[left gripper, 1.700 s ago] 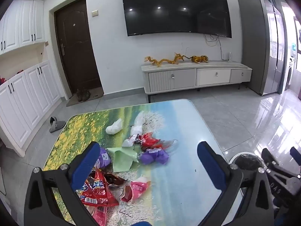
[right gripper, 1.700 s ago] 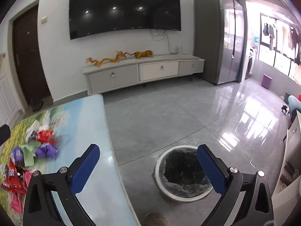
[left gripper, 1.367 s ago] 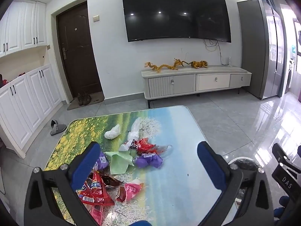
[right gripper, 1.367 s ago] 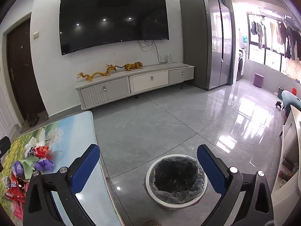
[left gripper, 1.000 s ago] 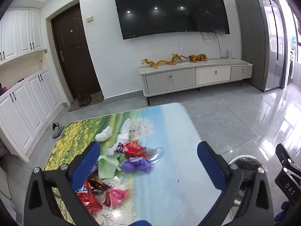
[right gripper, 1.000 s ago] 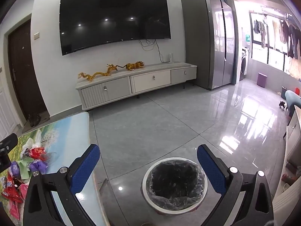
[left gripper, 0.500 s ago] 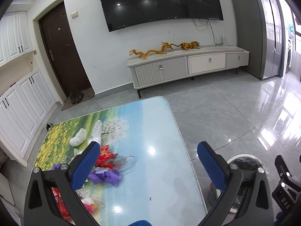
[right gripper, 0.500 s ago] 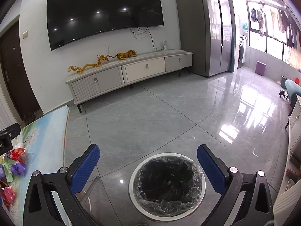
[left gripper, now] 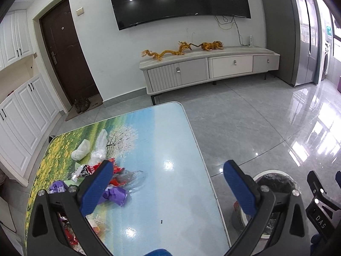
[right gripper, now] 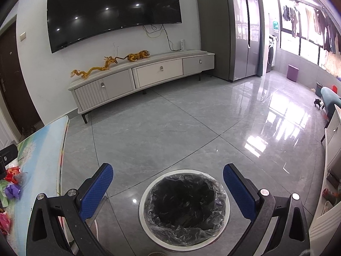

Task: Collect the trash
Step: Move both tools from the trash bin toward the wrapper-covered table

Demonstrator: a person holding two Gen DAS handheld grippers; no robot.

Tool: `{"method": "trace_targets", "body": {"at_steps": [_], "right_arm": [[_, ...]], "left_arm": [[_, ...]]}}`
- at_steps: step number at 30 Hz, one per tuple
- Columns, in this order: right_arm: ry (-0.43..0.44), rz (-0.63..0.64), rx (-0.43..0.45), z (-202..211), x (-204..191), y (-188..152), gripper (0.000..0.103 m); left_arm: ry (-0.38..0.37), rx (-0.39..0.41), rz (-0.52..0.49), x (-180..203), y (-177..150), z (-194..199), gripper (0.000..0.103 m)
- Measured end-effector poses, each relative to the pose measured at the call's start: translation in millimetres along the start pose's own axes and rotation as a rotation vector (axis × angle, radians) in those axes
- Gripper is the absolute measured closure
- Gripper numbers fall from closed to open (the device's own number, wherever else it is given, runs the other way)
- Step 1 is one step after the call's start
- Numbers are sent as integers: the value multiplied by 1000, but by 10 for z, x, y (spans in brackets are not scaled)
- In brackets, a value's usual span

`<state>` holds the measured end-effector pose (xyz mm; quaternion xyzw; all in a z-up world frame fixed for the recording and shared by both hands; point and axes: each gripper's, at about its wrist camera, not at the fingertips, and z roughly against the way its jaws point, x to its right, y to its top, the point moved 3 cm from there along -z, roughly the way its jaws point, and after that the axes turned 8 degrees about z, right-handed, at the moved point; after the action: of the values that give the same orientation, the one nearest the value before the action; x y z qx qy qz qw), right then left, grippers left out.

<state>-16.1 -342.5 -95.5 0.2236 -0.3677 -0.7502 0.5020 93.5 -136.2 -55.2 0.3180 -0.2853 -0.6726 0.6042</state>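
Note:
A pile of trash lies on the left half of the landscape-print table (left gripper: pixel 166 132): white crumpled tissue (left gripper: pixel 81 149), a clear bag (left gripper: pixel 99 147), red wrappers (left gripper: pixel 116 168), and a purple wrapper (left gripper: pixel 116 195). My left gripper (left gripper: pixel 168 183) hangs open above the table's near right part, empty. A white bin with a black liner (right gripper: pixel 184 208) stands on the floor right of the table; its rim (left gripper: pixel 275 171) shows behind my left gripper's right finger. My right gripper (right gripper: pixel 168 184) is open and empty directly over the bin.
A TV cabinet (left gripper: pixel 208 68) with golden dragon figures (left gripper: pixel 181 50) stands against the far wall under a large TV. A dark door (left gripper: pixel 66 59) and white cupboards (left gripper: pixel 23 115) are at the left. A grey fridge (right gripper: pixel 243 29) stands at right. Glossy tiled floor (right gripper: pixel 191 128) lies between.
Both grippers have swung to the right, away from the trash pile. The bin has come to sit centred under my right gripper. Both stayed open and empty.

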Motion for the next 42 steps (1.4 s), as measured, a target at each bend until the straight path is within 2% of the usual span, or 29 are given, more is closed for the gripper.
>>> {"method": "trace_targets", "body": {"at_steps": [11,20,37,42], "right_arm": [[-9,-5,49,285,-100,119,0],[11,-3,107,528,-405,218,0],[66,166,167,1080,-1500,362,0],[130,185,180,1213,-1718,378,0]], "left_arm": [[-26,36,17,-235,-24,223,0],[-43,57,33,-607,-57,436,0],[-93,120,215,-1876,-199,748,0],[-33,140,258,-2464,-284,783,0]]}}
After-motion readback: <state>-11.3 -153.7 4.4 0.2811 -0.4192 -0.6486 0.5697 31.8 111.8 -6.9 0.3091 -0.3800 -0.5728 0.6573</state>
